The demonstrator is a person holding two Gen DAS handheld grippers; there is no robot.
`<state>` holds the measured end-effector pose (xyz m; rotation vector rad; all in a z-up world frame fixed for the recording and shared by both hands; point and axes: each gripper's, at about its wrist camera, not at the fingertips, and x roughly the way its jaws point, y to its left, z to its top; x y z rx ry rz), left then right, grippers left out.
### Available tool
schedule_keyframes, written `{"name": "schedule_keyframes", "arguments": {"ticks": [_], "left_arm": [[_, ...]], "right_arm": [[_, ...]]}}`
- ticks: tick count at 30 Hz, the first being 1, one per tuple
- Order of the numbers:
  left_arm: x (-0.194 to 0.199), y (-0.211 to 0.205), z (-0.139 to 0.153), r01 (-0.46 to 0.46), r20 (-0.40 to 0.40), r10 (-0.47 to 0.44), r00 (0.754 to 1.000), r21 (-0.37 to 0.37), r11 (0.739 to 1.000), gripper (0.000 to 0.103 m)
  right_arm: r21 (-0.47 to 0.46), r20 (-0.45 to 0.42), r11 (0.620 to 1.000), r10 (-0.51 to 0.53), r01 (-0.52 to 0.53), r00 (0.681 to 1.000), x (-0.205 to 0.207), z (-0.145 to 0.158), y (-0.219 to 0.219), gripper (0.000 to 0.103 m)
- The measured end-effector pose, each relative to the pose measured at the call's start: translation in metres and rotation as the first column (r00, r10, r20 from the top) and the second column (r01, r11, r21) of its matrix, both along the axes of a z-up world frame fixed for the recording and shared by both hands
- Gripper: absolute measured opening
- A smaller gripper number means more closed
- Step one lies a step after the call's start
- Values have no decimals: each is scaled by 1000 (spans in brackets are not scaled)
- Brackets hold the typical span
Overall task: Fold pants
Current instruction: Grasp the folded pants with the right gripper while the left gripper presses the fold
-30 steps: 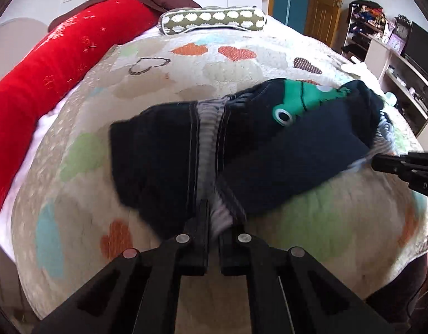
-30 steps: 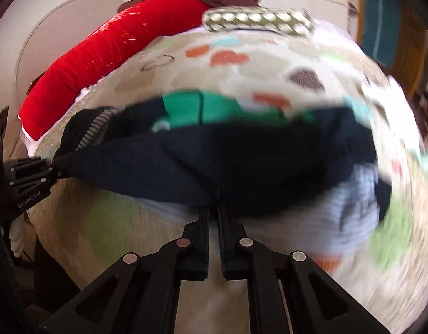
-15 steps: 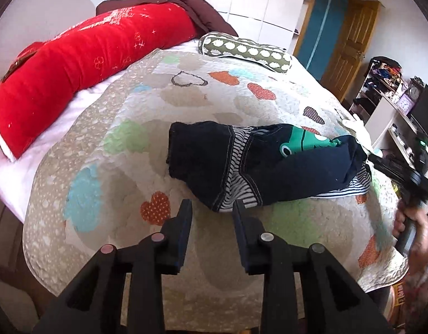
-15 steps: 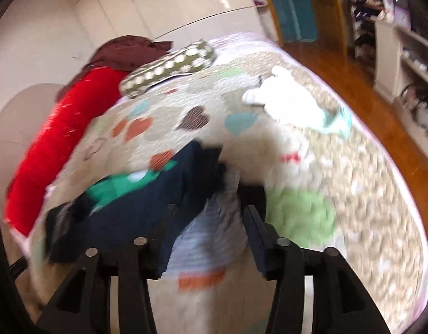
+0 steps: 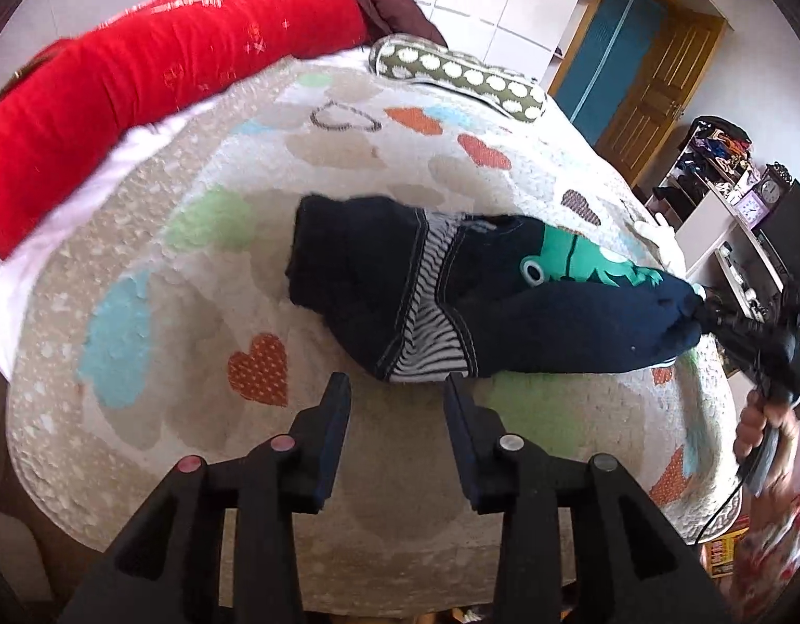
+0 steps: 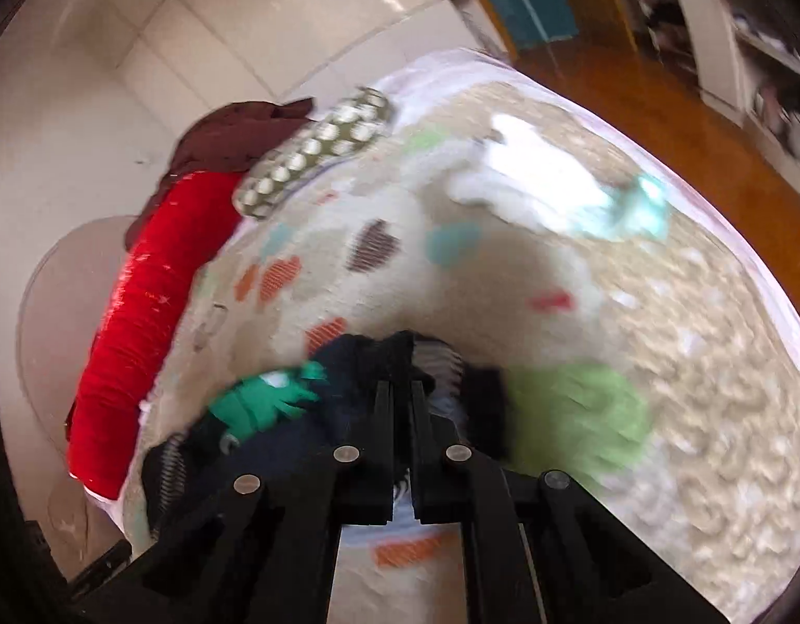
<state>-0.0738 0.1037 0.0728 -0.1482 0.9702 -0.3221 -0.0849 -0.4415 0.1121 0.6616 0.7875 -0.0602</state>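
On the heart-patterned bedspread (image 5: 348, 166) lie the pants (image 5: 400, 286), dark navy with a striped band and a green frog patch (image 5: 571, 260), bunched into a long, lumpy bundle across the middle of the bed. The left gripper (image 5: 394, 395) hovers just short of the near edge of the fabric, fingers spread wide, nothing between them. Over on the far side, the right gripper (image 6: 397, 390) has its fingers pressed close together on a pinch of dark cloth at the end of the pants; from the left camera you can see that end drawn up into a point where the tool grips it.

So where does the fold stand? Looks like a rough first fold at best: the cloth is doubled over itself but the edges are uneven and the shape is puffy, not flat. My read is that a clean lengthwise fold, smoothing and a final tidy fold all remain.

Beyond the pants, a red bolster (image 5: 155, 52) and a spotted pillow (image 5: 462, 78) sit at the head of the bed. The right camera's picture is blurred, so fine detail there is hard to call.
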Motion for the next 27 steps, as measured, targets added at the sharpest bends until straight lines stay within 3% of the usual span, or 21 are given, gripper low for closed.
{"name": "schedule_keyframes", "arguments": {"ticks": [3, 4, 6, 10, 13, 14, 15, 16, 18, 21, 25, 27], "left_arm": [[0, -3, -5, 3, -17, -3, 1000, 3, 1000, 36], [0, -3, -5, 3, -18, -3, 1000, 7, 1000, 36], [1, -2, -6, -4, -21, 4, 1000, 10, 1000, 36], [1, 1, -4, -22, -26, 22, 999, -4, 1000, 36], [-1, -1, -1, -34, -32, 33, 999, -8, 999, 36], [-1, -1, 1, -37, -31, 37, 999, -1, 999, 36], [-2, -2, 4, -40, -27, 40, 999, 6, 999, 36], [-3, -1, 7, -47, -19, 47, 999, 17, 999, 36], [-2, 1, 16, -62, 1, 62, 998, 30, 998, 36], [6, 4, 24, -80, 26, 79, 997, 48, 996, 40], [31, -13, 26, -67, 48, 63, 997, 101, 993, 40], [43, -28, 23, -40, 36, 36, 999, 112, 993, 40]], "right_arm": [[27, -13, 999, -23, 24, 1000, -14, -16, -14, 14], [57, -4, 997, -52, 53, 999, -21, -20, -21, 39], [133, 32, 987, -97, 92, 995, -32, -25, -33, 70], [230, 52, 970, -97, 82, 994, -27, -38, -33, 71], [229, 25, 972, -55, 48, 998, 0, -52, -18, 70], [225, 24, 974, -44, 37, 999, 10, -55, -12, 66], [222, 22, 975, -26, 21, 999, 16, -56, -7, 33], [245, 6, 970, 3, -5, 1000, 25, -58, -3, 19], [301, 17, 954, 6, -11, 1000, 27, -58, -4, 18], [205, 42, 978, -44, 35, 998, 8, -35, -16, 17], [77, -4, 988, -135, 135, 991, -14, -26, -38, 18], [101, -38, 986, -133, 136, 990, -17, -32, -42, 27]]}}
